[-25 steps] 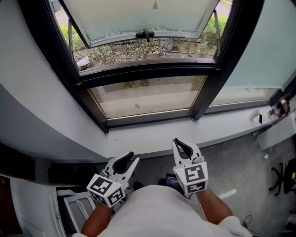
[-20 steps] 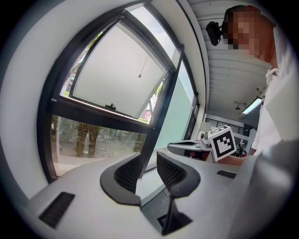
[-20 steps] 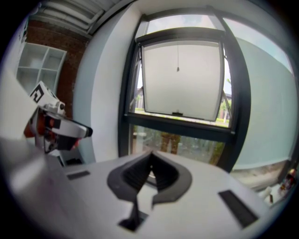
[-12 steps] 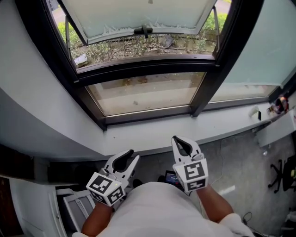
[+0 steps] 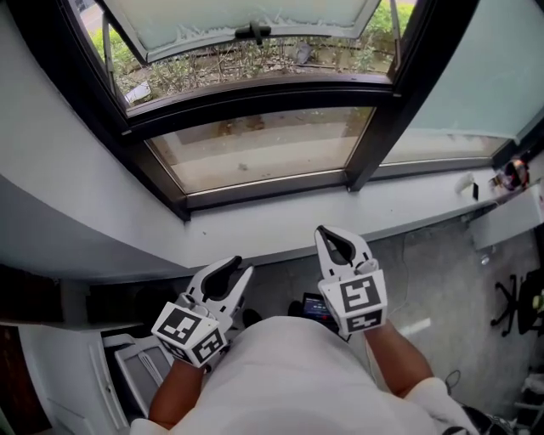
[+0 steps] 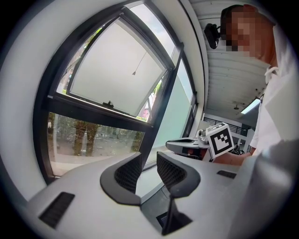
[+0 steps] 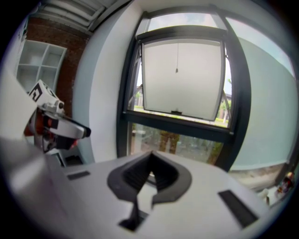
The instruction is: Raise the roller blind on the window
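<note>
Window (image 5: 263,161), roller blind (image 5: 242,15) mostly off-frame

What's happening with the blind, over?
Left gripper open, empty; right gripper shut, empty. Both low, near the body. Roller blind down, pull cord hanging untouched. Nothing seen in the way.

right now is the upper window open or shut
Open: the upper window sash tilts outward at the bottom, with plants visible through the gap.
</note>
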Demonstrator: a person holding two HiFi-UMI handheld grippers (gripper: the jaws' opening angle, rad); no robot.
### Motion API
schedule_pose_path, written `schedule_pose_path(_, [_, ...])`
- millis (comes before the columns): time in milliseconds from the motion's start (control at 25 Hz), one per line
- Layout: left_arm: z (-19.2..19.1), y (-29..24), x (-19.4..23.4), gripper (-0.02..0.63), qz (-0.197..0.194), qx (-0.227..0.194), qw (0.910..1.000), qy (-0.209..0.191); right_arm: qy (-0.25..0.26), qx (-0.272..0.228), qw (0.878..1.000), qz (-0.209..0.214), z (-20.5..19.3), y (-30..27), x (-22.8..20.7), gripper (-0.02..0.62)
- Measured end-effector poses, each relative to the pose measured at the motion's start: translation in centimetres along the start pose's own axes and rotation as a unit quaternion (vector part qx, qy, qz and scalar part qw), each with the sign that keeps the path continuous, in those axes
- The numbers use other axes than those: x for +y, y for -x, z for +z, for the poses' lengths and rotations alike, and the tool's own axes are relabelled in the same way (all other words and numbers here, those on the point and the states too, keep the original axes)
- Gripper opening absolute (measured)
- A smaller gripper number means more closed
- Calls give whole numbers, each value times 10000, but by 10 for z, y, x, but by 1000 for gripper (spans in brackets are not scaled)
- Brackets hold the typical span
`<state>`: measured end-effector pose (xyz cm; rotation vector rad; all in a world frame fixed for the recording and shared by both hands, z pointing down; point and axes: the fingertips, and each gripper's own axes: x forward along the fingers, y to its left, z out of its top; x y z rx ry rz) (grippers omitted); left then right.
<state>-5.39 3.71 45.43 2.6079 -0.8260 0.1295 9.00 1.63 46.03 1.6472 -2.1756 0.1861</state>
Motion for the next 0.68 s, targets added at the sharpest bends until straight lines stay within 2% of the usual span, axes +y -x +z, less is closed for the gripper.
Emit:
schedule_pose_path(440, [0, -3, -7, 121, -52, 75, 10000, -14, -140, 28, 9998, -104, -4, 4, -9, 21])
schedule_pose_path(680, [17, -14, 1, 121, -8, -145, 9997, -178, 27, -223, 9996, -177, 15, -11, -24, 21])
